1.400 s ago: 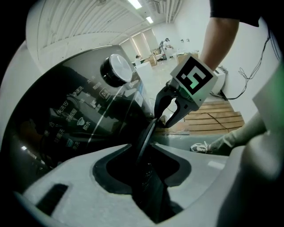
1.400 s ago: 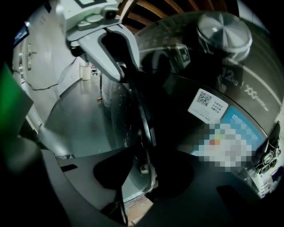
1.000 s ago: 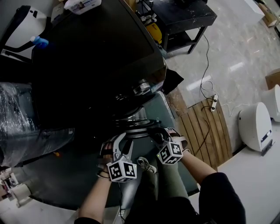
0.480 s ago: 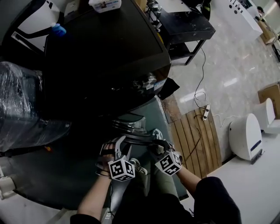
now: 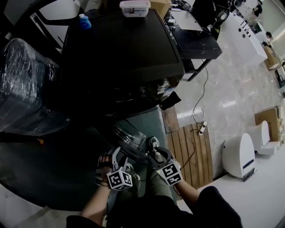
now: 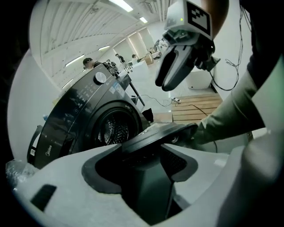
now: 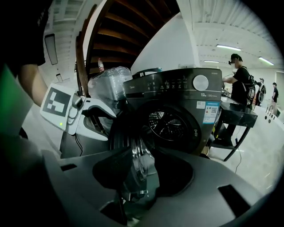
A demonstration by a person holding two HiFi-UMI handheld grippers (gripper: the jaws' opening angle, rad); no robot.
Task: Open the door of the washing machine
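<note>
Black washer (image 5: 120,53) upright, seen from above in the head view, front face toward the person. Left of the washer, a bulky film-wrapped bundle (image 5: 24,84). Round glass door (image 5: 130,141) open, swung well out from the washer's front, with the steel drum (image 7: 171,120) bare in the opening behind it. On the floor off the washer's front right corner, wooden slats (image 5: 189,153).

In front of the washer, at the door's near edge, the left gripper (image 5: 121,156): jaws spread wide, just opened, the door's rim between them but not pinched. Beside it, also in front of the washer, the right gripper (image 5: 153,149): jaws at a middling gap, lately eased a little wider, closed on the door's chromed rim, seen edge-on in the right gripper view.

On the washer's top at its back edge, a white box (image 5: 135,7). At the washer's back left corner, a blue bottle (image 5: 84,21). On the washer's control panel, above the opening and toward its right end, a round dial (image 7: 200,83).
</note>
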